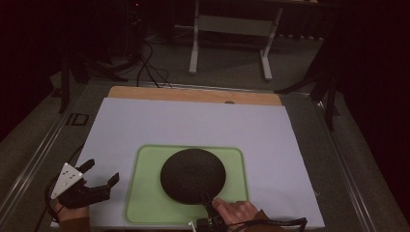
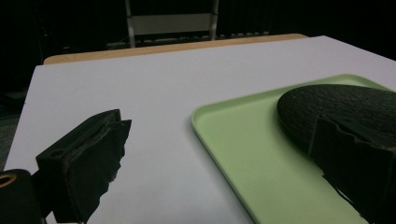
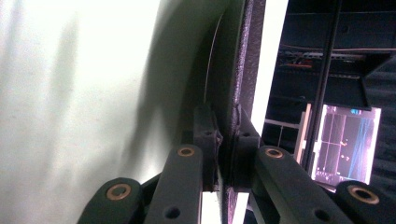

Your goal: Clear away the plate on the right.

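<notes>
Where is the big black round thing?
The black disc lies on the green tray, right of the tray's centre in the high view, with the right gripper clamped on its near edge.

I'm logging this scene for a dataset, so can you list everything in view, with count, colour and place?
Tray: one, light green, near middle of the table.
Round plate: one, black and textured, on the tray.
Table cover: one, white, over the wooden table.
Frame: one, pale, on the floor beyond the table.
Screen: one, lit, in the dark background of the right gripper view.
Left gripper: black, open, over the cover left of the tray.
Right gripper: black, fingers shut on the plate's near rim.
</notes>
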Action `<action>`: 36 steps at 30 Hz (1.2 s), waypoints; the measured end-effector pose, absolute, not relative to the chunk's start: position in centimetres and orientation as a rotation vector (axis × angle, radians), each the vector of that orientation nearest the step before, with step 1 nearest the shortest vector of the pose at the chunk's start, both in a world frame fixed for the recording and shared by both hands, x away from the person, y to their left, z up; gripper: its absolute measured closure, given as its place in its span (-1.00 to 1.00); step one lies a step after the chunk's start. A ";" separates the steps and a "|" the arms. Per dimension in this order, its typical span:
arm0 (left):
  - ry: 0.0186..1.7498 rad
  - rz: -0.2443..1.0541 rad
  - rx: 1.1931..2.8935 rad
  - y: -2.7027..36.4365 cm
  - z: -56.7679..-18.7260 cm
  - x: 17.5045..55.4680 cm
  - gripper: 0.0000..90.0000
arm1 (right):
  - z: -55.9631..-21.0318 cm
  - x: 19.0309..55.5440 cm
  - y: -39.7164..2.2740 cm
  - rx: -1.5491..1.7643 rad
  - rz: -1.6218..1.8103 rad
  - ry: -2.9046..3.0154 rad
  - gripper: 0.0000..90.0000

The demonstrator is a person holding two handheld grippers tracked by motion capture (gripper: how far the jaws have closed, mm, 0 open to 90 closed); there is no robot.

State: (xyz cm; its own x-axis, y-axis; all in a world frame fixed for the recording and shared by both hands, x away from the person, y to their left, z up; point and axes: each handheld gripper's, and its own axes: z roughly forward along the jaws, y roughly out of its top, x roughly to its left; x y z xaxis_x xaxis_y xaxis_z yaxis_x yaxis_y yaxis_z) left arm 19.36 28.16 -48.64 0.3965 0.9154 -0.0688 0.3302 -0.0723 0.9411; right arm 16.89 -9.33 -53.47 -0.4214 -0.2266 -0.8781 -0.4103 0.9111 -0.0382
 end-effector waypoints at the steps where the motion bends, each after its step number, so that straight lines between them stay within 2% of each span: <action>1: 1.124 0.711 1.623 28.2 -48.6 19.4 -0.92 | -53.5 16.9 -9.3 -0.459 0.220 2.024 0.89; 16: 1.125 0.714 1.621 28.2 -48.6 19.2 -0.92 | -53.2 17.3 -9.7 -0.458 0.234 2.084 0.88; 36: 1.129 0.714 1.621 28.3 -48.7 19.2 -0.92 | -53.1 17.2 -10.5 -0.455 0.289 2.260 0.69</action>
State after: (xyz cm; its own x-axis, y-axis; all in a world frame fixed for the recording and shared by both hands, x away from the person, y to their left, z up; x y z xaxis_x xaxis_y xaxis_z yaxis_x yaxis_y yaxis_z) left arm 19.15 28.28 -48.65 0.3913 0.9177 -0.0688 0.3308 -0.0705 0.9411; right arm 17.16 -10.54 -53.06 -0.6191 -0.2302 -0.7508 -0.4116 0.9094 0.0606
